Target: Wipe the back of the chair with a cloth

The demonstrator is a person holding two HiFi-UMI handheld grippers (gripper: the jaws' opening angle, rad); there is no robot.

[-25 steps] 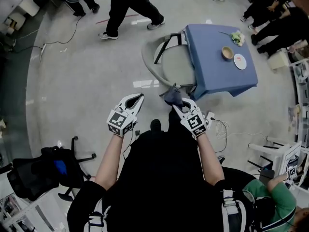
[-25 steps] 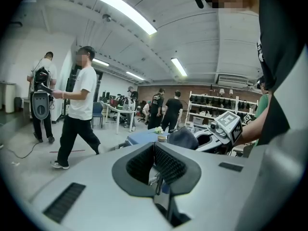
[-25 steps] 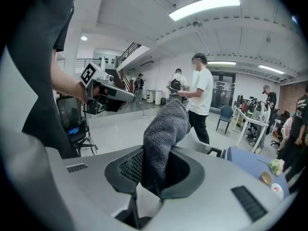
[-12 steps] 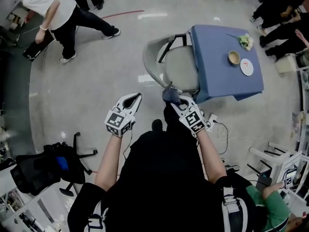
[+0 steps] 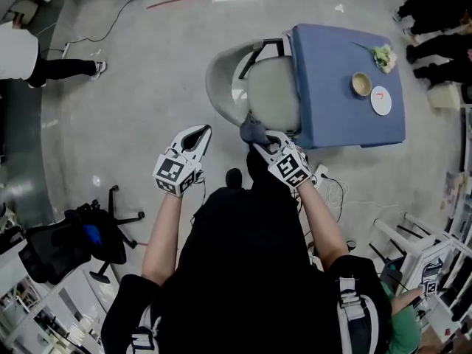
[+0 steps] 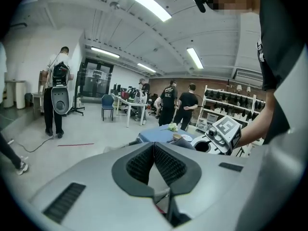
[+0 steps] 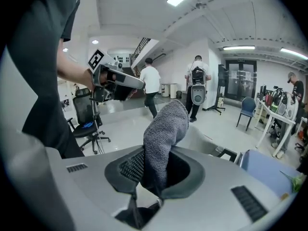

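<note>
The left tool (image 5: 202, 130) hangs nearest, its jaws closed together on nothing, clear of the chair. Just beside it, the right tool (image 5: 262, 144) is clamped on a grey cloth (image 5: 250, 130), which stands bunched up out of the jaws. The cloth sits at the near end of the grey chair's (image 5: 218, 87) curved back, by the seat edge; whether it touches cannot be told. Beyond, the chair is tucked against a table (image 5: 343, 120) draped in blue, carrying a bowl (image 5: 361, 84), a white plate (image 5: 381, 100) and a small bunch of greenery (image 5: 382, 56)
</note>
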